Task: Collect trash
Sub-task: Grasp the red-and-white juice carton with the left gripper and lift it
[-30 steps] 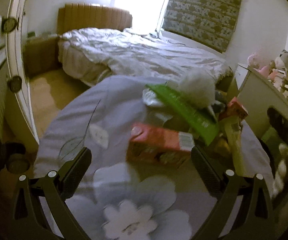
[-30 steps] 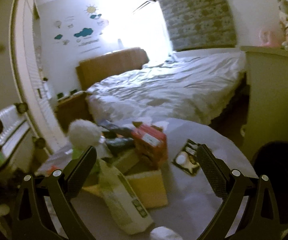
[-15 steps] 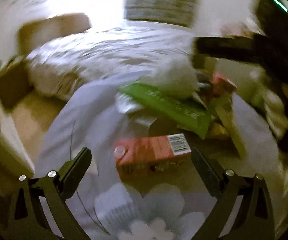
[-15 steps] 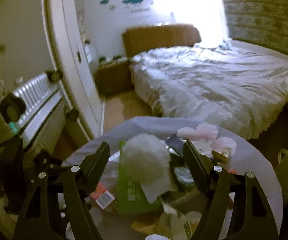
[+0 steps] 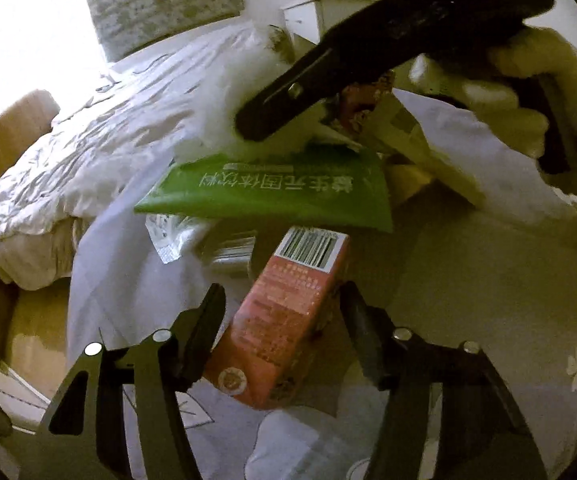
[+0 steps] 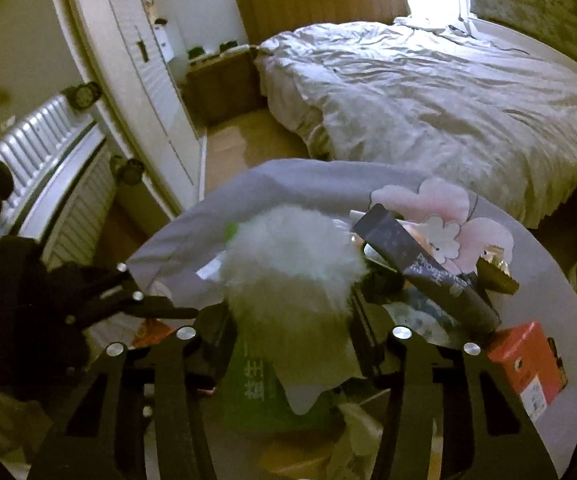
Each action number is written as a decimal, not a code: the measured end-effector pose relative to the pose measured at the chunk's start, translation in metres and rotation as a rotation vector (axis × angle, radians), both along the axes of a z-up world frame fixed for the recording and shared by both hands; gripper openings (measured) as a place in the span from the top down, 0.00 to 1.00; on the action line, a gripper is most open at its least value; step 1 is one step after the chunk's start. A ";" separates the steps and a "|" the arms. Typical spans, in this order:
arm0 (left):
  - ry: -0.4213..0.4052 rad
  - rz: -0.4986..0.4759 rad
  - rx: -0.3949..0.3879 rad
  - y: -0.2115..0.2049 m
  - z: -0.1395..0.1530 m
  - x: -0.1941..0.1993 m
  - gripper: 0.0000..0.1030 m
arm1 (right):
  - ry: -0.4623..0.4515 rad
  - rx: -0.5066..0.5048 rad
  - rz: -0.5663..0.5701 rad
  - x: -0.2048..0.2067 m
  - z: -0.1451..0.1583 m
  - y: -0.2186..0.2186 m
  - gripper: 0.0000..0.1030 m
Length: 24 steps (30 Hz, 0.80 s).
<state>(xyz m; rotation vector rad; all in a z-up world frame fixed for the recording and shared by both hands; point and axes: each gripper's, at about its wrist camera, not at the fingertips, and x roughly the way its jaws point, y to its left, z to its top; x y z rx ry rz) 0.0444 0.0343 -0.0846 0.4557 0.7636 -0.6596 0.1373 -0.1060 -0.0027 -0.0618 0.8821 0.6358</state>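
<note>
- Presently the left gripper stands partly closed around a red carton, one finger at each long side; whether the pads press on it cannot be told
- Red carton lies on the floral tablecloth, barcode end pointing away from the gripper, just below a green packet
- Right gripper is narrowed to about the width of a white fluffy wad, which sits between its fingers; contact looks likely on both sides, though blur prevents certainty of a firm hold
- White fluffy wad rests on top of the green packet, at the near side of the trash pile on the round table
- Seen from the left wrist, one finger of the right gripper lies against the wad above the green packet
- Dark long box leans across the pile to the right of the wad; a second red carton lies at the table's right edge
- Silver foil wrapper lies beside the red carton, under the green packet's edge
- Unmade bed stands beyond the table
</note>
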 end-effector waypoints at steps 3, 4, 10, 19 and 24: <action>0.062 0.047 -0.082 0.007 0.004 -0.003 0.70 | -0.006 0.065 -0.014 -0.008 0.010 -0.010 0.53; 0.073 0.058 -0.100 0.007 0.004 -0.003 0.70 | -0.010 0.093 -0.014 -0.010 0.015 -0.014 0.53; 0.086 0.177 -0.196 0.019 0.021 -0.028 0.70 | -0.052 0.217 -0.040 -0.035 0.036 -0.049 0.53; 0.082 0.231 -0.412 -0.037 0.083 -0.031 0.70 | -0.167 0.407 -0.267 -0.078 0.060 -0.192 0.53; 0.117 0.115 -0.472 -0.137 0.101 0.006 0.70 | -0.196 0.425 -0.452 -0.102 0.049 -0.279 0.53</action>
